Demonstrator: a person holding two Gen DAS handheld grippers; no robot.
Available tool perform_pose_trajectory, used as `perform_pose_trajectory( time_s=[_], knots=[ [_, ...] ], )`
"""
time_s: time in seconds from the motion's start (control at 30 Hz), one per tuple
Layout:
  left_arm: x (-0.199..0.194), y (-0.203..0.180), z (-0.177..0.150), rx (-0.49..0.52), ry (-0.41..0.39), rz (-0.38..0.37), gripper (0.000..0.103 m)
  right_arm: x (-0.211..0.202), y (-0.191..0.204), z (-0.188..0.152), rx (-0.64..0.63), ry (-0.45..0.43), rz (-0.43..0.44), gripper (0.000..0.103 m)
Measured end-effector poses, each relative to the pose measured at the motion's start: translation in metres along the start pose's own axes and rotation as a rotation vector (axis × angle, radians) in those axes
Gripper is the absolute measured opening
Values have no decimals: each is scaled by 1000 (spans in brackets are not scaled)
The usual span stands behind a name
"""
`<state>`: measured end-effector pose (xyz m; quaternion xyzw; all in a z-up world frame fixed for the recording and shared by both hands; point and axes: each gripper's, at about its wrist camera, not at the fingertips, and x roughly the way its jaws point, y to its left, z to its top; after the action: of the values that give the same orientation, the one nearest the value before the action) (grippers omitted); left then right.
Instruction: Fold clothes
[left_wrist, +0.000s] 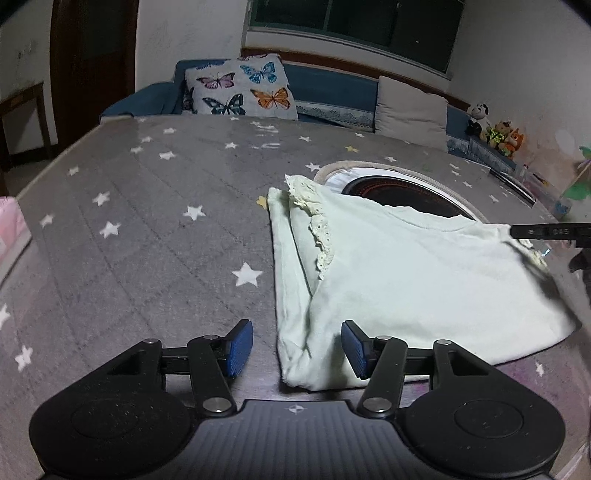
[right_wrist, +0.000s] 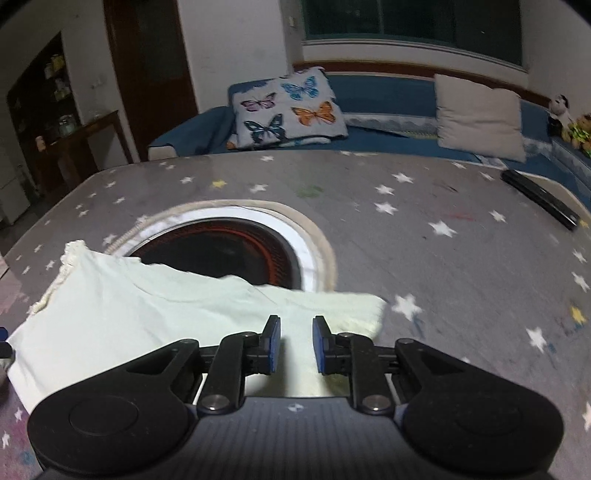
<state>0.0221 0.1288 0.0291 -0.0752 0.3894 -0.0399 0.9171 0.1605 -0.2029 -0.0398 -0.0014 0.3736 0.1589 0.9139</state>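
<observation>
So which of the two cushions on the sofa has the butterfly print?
The left cushion, covered in coloured butterflies; the right cushion is plain beige.

The left gripper (left_wrist: 297, 349) and right gripper (right_wrist: 296, 345) look alike: matte black linkage arms joined by silver round screws, two round black hubs, a ribbed dark grey body with a small white crosshair mark, and ridged blue pads (left_wrist: 240, 347) lining the jaws.
</observation>
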Motion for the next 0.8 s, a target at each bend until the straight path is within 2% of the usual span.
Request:
perform_pose_trajectory(
  time_s=[0.27, 0.47, 0.6, 0.8],
  knots=[
    [-8, -2, -6, -33, 3, -16, 57, 35, 20, 6, -33, 28, -16, 18],
    [-10, -3, -8, -37, -1, -18, 57, 46, 27, 9, -37, 25, -86, 18],
    [-10, -1, -7, -42, -2, -21, 61, 38, 32, 12, -28, 20, -29, 18],
    [-6, -4, -9, -48, 7, -39, 58, 51, 39, 12, -40, 46, -37, 18]
  ],
)
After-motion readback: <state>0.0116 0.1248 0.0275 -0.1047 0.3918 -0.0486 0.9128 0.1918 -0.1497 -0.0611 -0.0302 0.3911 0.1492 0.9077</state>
